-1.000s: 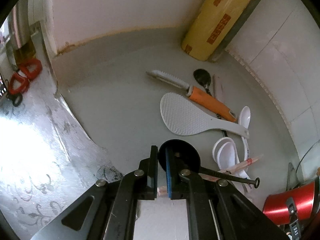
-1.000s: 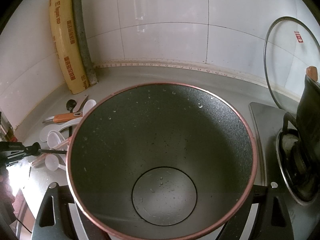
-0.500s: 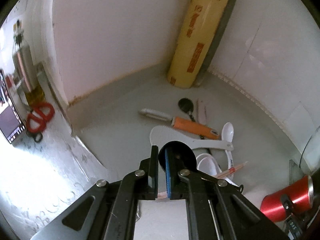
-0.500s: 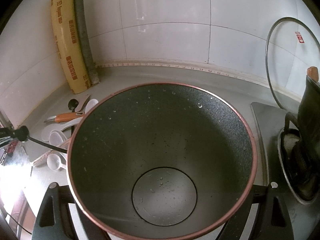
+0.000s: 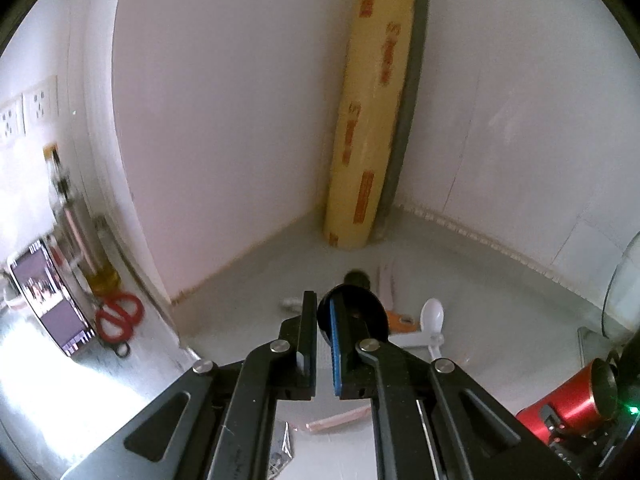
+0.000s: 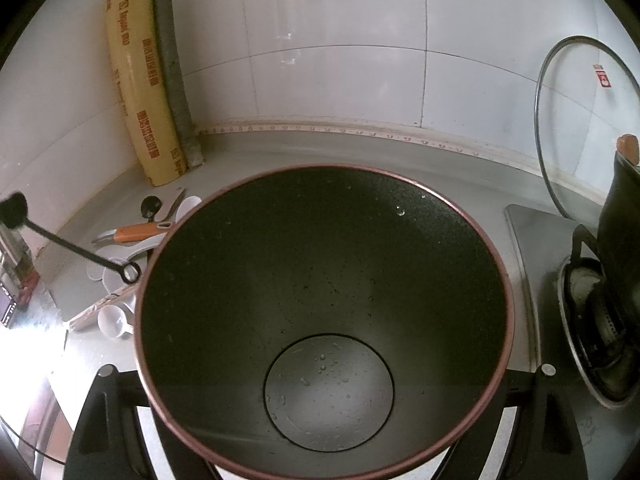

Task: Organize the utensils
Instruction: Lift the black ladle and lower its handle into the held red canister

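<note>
the pale grey counter (image 6: pixel 360 148) carries an orange-handled peeler (image 6: pixel 136 232), white spoons (image 6: pixel 114 320), a black spoon (image 6: pixel 150 205) and a yellow roll (image 6: pixel 140 92).

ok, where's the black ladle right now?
Held in the left tool. In the right wrist view the black ladle hangs at far left, above the white spoons, beside the pot.

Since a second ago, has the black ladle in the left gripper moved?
Yes. In the right wrist view the black ladle now hangs higher against the utensil pile, its handle loop lifted over the white spoons; the left gripper holds it.
</note>
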`<state>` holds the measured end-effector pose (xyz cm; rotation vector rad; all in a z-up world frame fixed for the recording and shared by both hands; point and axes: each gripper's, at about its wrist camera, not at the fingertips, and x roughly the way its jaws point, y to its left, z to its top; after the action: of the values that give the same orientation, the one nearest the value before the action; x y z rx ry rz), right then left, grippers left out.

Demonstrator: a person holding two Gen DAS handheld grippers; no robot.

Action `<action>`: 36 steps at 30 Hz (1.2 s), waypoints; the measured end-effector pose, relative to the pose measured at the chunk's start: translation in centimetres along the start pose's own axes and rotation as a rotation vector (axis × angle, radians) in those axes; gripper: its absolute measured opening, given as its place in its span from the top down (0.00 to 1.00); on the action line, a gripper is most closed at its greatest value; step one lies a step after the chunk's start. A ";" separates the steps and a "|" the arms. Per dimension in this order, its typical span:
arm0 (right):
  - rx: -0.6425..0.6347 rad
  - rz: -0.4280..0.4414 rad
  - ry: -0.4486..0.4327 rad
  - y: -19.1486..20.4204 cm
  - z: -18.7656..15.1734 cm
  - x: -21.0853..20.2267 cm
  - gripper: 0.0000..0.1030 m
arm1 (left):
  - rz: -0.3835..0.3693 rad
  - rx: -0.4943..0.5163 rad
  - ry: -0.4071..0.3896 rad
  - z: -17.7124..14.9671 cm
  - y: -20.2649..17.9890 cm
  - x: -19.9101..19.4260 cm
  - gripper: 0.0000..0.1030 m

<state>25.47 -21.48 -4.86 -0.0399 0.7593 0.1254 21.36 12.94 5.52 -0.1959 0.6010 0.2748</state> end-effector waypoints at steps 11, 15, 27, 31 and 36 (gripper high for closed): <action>-0.010 0.004 0.002 0.4 -0.1 -0.2 0.13 | -0.080 0.112 -0.194 3.9 -4.0 -6.5 0.95; -0.013 0.007 0.003 0.4 -0.1 -0.1 0.13 | -0.131 0.151 -0.247 4.6 -5.6 -8.2 0.95; -0.034 0.017 0.009 0.6 0.0 -0.1 0.13 | -0.252 0.291 -0.286 4.9 -11.6 -9.9 0.95; -0.037 0.020 0.010 0.5 -0.1 -0.1 0.13 | -0.271 0.346 -0.254 3.5 -13.4 -9.5 0.95; -0.042 0.021 0.010 0.5 0.0 -0.1 0.13 | -0.284 0.405 -0.203 2.0 -15.1 -8.5 0.94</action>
<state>25.33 -21.03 -4.83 -0.0728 0.7675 0.1617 20.44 -2.44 13.61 0.1367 0.4097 -0.1034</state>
